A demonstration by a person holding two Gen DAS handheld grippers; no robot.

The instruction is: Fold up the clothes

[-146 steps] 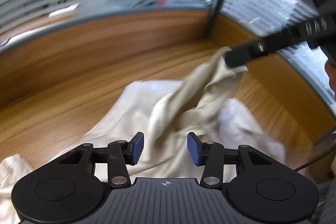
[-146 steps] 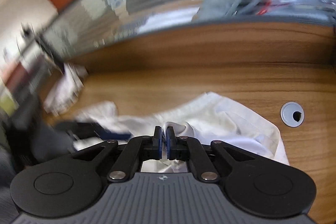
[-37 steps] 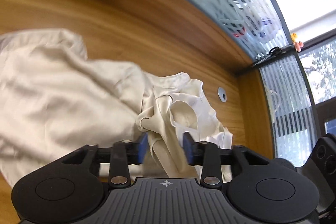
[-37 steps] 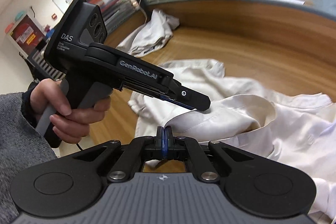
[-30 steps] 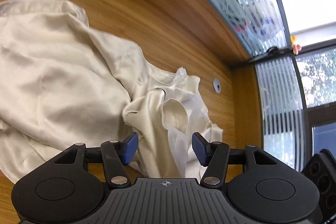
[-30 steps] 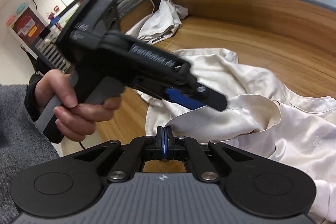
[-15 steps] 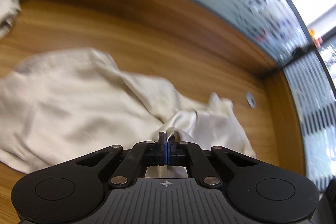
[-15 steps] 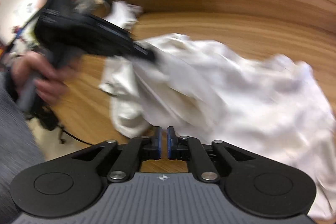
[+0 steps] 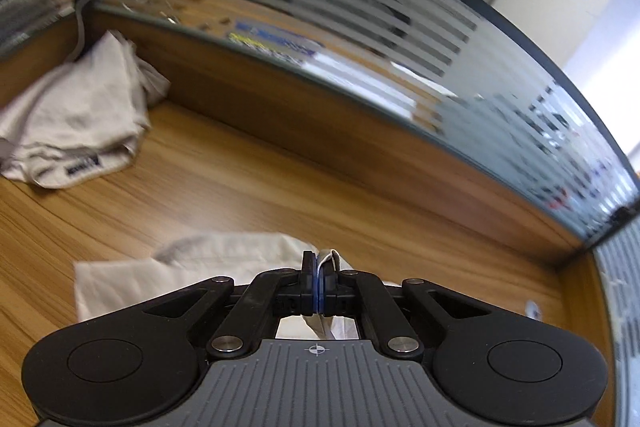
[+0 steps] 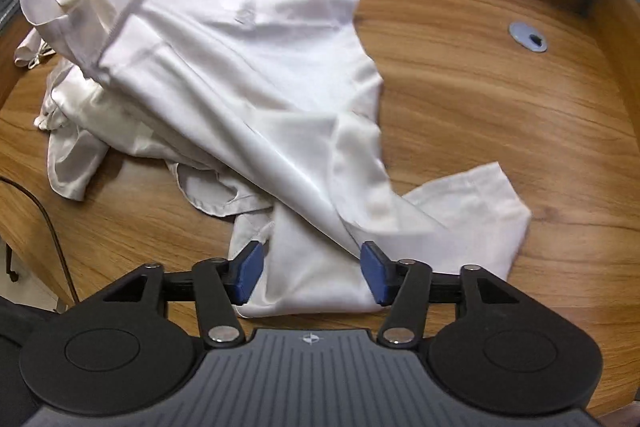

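A cream satin garment (image 10: 256, 75) lies crumpled on the wooden desk (image 10: 480, 107), one corner pulled up toward the top left of the right wrist view, where the dark tip of the other gripper shows at the frame edge. My right gripper (image 10: 310, 277) hovers over the garment's near edge; its jaws are opening and cloth lies below them, not pinched. In the left wrist view my left gripper (image 9: 319, 281) is shut on a fold of the same garment (image 9: 192, 263), lifted off the desk.
A second pale garment (image 9: 76, 119) is heaped against the partition at the far left. A grey cable grommet (image 10: 527, 37) sits in the desk at the right. Frosted glass partitions (image 9: 360, 39) ring the desk. A dark cable (image 10: 48, 227) hangs off the desk's left edge.
The left gripper closed on a fold of the garment and lifted it, tilting up. The right gripper let go of the cloth, opened and swung down over the garment.
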